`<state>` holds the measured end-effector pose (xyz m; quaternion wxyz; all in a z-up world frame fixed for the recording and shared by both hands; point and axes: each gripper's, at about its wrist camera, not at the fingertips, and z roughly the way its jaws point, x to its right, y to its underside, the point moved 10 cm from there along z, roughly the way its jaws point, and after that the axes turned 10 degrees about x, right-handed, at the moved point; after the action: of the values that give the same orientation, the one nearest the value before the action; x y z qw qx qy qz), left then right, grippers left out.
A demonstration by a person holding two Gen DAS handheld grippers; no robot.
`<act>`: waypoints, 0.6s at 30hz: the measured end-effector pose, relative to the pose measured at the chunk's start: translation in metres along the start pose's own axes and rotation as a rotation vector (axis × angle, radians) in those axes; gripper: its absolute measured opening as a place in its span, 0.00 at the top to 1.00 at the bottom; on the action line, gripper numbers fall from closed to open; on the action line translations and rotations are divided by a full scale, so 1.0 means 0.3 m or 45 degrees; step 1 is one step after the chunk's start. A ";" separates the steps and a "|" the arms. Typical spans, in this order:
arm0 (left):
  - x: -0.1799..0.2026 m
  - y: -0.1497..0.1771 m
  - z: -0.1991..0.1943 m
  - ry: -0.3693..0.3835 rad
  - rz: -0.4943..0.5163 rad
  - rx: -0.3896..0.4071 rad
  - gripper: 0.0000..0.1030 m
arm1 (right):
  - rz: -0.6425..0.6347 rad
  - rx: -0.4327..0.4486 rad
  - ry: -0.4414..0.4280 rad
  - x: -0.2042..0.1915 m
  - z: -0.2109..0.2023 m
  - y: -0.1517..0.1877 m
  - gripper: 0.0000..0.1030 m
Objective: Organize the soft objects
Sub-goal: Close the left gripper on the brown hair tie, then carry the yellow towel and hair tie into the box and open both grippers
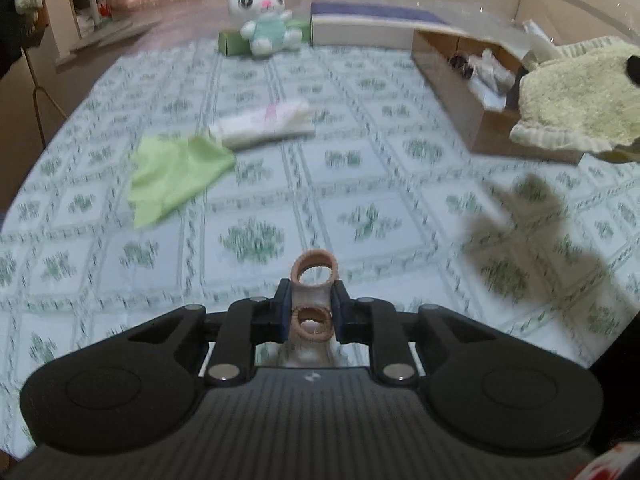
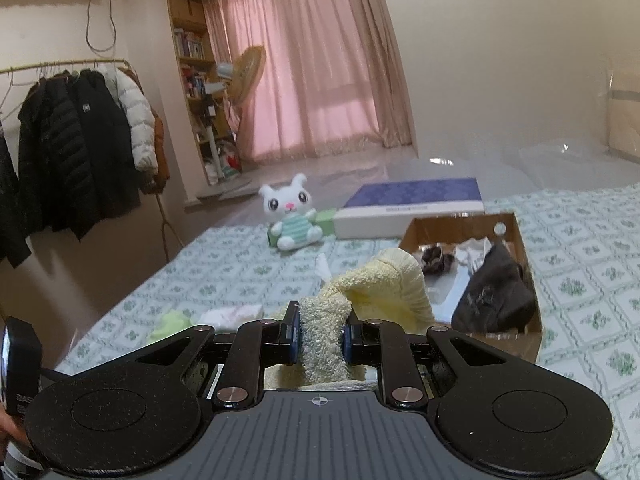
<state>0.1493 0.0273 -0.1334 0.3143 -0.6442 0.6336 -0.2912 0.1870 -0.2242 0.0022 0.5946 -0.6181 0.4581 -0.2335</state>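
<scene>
Your left gripper (image 1: 311, 312) has its fingers pinching a small beige fabric piece with ringed cuffs (image 1: 311, 297) — maybe a sock or finger sleeve, too blurred to say. It hangs over the bed (image 1: 360, 184), not touching it. Your right gripper (image 2: 322, 334) has its fingers pinching a pale yellow towel (image 2: 384, 284), most of it bunched ahead of the fingertips.

The cardboard box (image 2: 528, 256) sits ahead and to the right of the right fingers, already holding a dark cloth (image 2: 496, 292) and some small items. Likely step: drop the towel into the box. Carry it fully over the rim before you release — the trailing part may snag the near wall. Aim for the free spot beside the dark cloth, lower, then let go.

Ahead-left of the left fingers a green cloth (image 1: 176, 172) and a white folded cloth (image 1: 264, 122) lie on the bed, touching. A plush bunny (image 1: 262, 14) sits far ahead.
</scene>
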 end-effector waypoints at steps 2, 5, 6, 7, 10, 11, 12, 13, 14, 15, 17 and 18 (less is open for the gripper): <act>0.009 -0.058 -0.011 0.000 0.015 0.040 0.82 | -0.005 0.021 0.006 0.014 0.005 -0.025 0.81; 0.035 -0.161 -0.009 0.023 0.029 0.102 0.82 | 0.000 0.049 0.026 0.054 0.018 -0.061 0.81; 0.049 -0.201 -0.006 0.038 0.032 0.127 0.82 | -0.003 0.059 0.037 0.071 0.022 -0.073 0.81; 0.064 -0.238 -0.003 0.054 0.038 0.149 0.82 | -0.007 0.067 0.047 0.089 0.026 -0.085 0.81; 0.127 -0.359 0.021 0.098 0.062 0.211 0.82 | -0.015 0.090 0.083 0.151 0.042 -0.120 0.81; 0.152 -0.395 0.033 0.114 0.066 0.226 0.82 | -0.014 0.097 0.095 0.175 0.050 -0.132 0.81; 0.185 -0.438 0.050 0.137 0.067 0.243 0.82 | -0.014 0.104 0.103 0.195 0.058 -0.142 0.81; 0.212 -0.470 0.065 0.157 0.067 0.255 0.82 | -0.016 0.112 0.114 0.220 0.070 -0.155 0.81; 0.247 -0.508 0.084 0.181 0.066 0.269 0.82 | -0.020 0.116 0.126 0.247 0.083 -0.168 0.81; 0.283 -0.546 0.106 0.206 0.060 0.280 0.82 | -0.025 0.120 0.135 0.269 0.096 -0.177 0.81; 0.351 -0.610 0.152 0.255 0.049 0.289 0.82 | -0.040 0.130 0.160 0.322 0.133 -0.196 0.81; 0.385 -0.641 0.177 0.279 0.042 0.291 0.82 | -0.045 0.130 0.170 0.344 0.152 -0.202 0.81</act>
<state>0.3153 -0.0864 -0.0210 0.3194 -0.5580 0.6374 -0.4246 0.2912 -0.2952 0.0248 0.5894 -0.5779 0.4733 -0.3077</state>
